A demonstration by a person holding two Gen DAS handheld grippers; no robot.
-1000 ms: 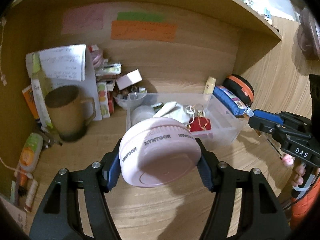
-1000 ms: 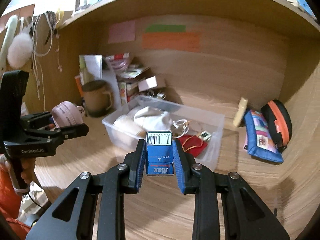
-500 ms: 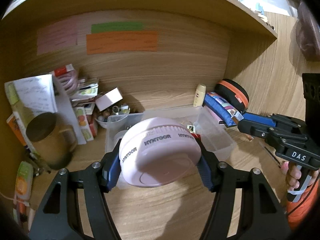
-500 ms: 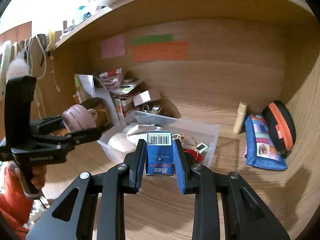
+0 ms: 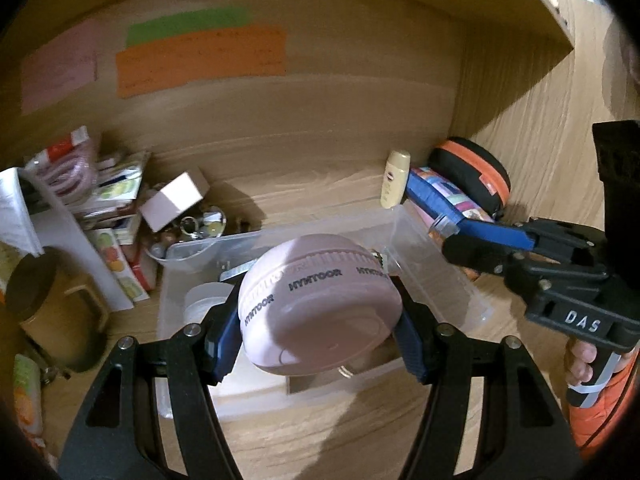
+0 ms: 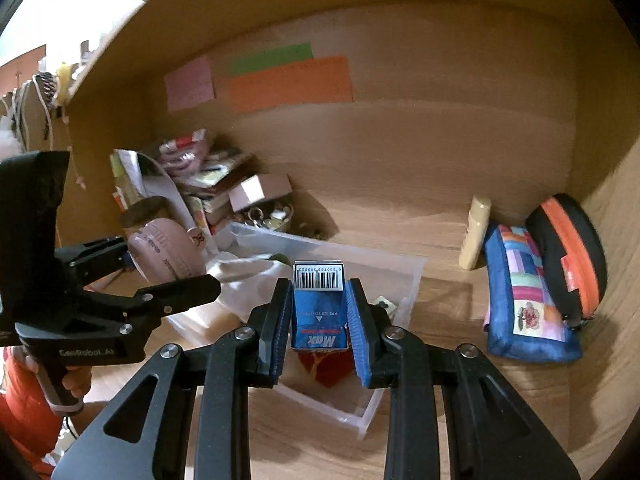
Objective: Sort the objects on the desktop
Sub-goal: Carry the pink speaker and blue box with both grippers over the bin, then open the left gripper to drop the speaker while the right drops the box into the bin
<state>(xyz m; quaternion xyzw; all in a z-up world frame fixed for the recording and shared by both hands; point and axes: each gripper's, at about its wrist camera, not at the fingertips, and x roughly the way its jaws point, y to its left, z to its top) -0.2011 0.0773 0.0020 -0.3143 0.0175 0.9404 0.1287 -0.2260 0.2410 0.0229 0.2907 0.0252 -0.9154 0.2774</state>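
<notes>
Both tools are being carried in toward the clear bin (image 5: 436,280) vs. a sec ago; the bin is now sitting right under the left tool (image 5: 316,344) and the mug (image 5: 52,316) is sliding off to the left edge.

Left tool is being held about half open, clamped on the pink round case (image 5: 320,312) by its sides, above the bin. Case is judged light, rigid, w/ smooth curved walls, so prob. slippery; a grip across the widest part is best.

Right tool (image 6: 320,316) is being kept nearly closed on the blue staple box (image 6: 319,312), also above the bin. Cardboard, light, crushable; flat sides are being pinched, which suits it.

Wood counter (image 6: 440,420) is being crowded: papers and small boxes at back left, patchwork pouch (image 6: 524,300) and orange-black case (image 6: 568,256) at right. A shelf is closing off the space overhead.
</notes>
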